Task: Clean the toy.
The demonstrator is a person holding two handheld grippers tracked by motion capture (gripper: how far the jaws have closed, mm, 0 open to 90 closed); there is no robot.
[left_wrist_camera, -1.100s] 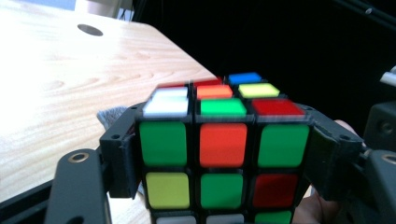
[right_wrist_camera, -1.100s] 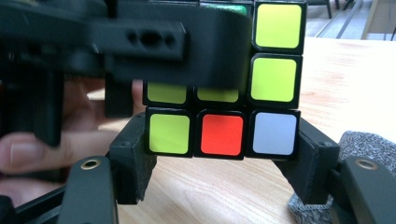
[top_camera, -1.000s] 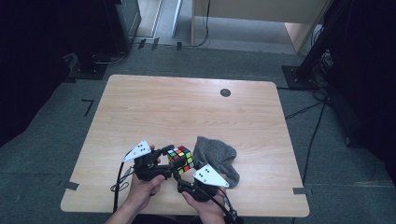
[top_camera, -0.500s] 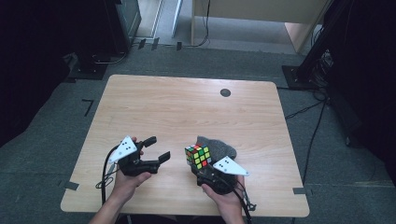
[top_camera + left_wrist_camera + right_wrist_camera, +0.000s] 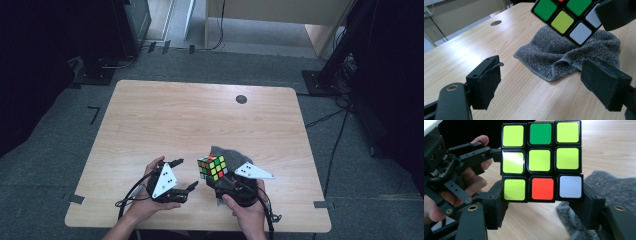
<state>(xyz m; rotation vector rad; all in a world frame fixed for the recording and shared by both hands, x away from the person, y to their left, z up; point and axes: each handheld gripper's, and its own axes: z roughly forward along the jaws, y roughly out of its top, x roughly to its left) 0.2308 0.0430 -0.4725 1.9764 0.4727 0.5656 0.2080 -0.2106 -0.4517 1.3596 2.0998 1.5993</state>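
Observation:
A scrambled Rubik's cube point(image 5: 212, 167) is held just above the table, and my right gripper point(image 5: 220, 181) is shut on it. In the right gripper view the cube point(image 5: 541, 161) shows a mostly yellow-green face, with the black jaws pressed on its lower sides. My left gripper point(image 5: 184, 173) is to the left of the cube and apart from it. Its jaws have just been opening, and the left gripper point(image 5: 544, 82) stands open with nothing between the pads. A grey cloth point(image 5: 574, 55) lies crumpled on the table under and behind the cube.
The wooden table point(image 5: 165, 120) has a small dark round hole point(image 5: 241, 99) near its far edge. Both hands work close to the near edge. The cloth point(image 5: 227, 151) lies just beyond the right hand. Dark stands and cables are on the floor around the table.
Both grippers were together at the cube. The left gripper has let go and drawn off to the left, and the right gripper has carried the cube a little to the right.

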